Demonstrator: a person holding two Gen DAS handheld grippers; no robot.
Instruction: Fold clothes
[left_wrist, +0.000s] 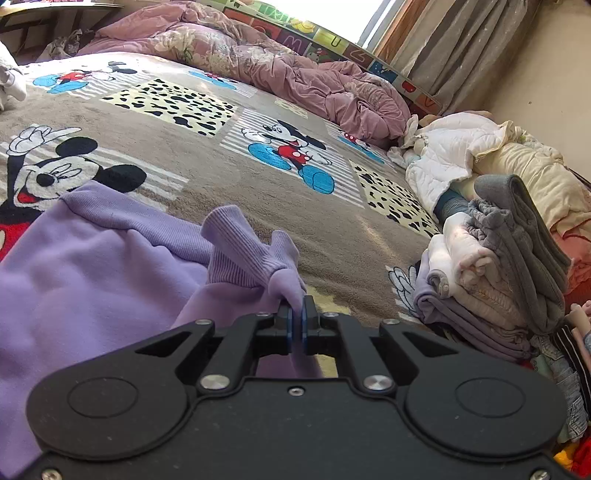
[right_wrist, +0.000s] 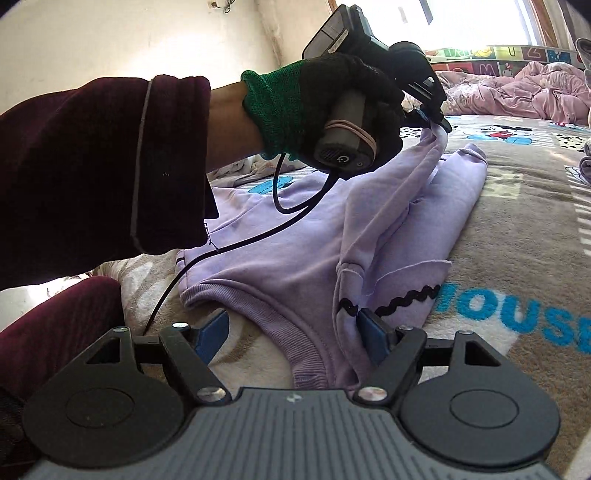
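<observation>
A lilac sweatshirt (right_wrist: 295, 236) lies on the Mickey Mouse blanket (right_wrist: 517, 229), partly folded, with black zigzag trim near its front edge. My left gripper (left_wrist: 297, 314) is shut on the end of one sleeve, just behind the ribbed cuff (left_wrist: 240, 247). In the right wrist view the left gripper (right_wrist: 434, 116) holds that sleeve up off the garment, in a black-gloved hand (right_wrist: 332, 107). My right gripper (right_wrist: 291, 336) stands open low over the sweatshirt's near ribbed edge. Fabric lies between its blue pads (right_wrist: 373, 339), and the far pad stays off the cloth.
A stack of folded clothes (left_wrist: 498, 280) sits at the blanket's right edge, with white and cream quilted bedding (left_wrist: 461, 155) behind it. A crumpled pink duvet (left_wrist: 295, 74) lies along the far side. A maroon sleeve (right_wrist: 92, 166) and a black cable (right_wrist: 221, 247) cross the sweatshirt.
</observation>
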